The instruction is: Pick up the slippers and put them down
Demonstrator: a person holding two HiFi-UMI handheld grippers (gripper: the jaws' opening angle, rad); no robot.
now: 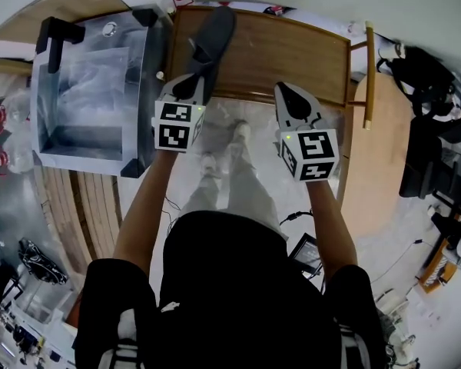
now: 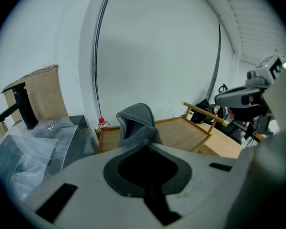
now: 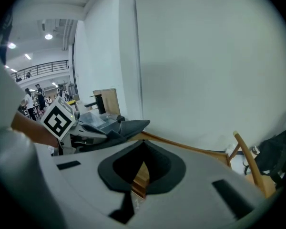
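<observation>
Head view: a person stood at the near edge of a wooden table (image 1: pixel 292 52), arms stretched forward with a gripper in each hand. The left gripper (image 1: pixel 190 83) was clamped on the heel end of a grey slipper (image 1: pixel 213 41). The slipper reached out over the table's left side, its toe near the far left corner. The right gripper (image 1: pixel 292 102) hung just short of the near edge, its jaws together and holding nothing.

Left gripper view: the slipper (image 2: pixel 136 120) rose straight out of the closed jaws with its opening facing the camera. The table top lay behind and below it, so it appeared to be held clear of the surface.

Right gripper view: only a thin sliver of wood showed between the closed jaws. To the left, the slipper (image 3: pixel 128 127) jutted out above the table's edge.

Progress, as a judgement: one slipper was picked up and not yet set down. No second slipper showed in any view.
</observation>
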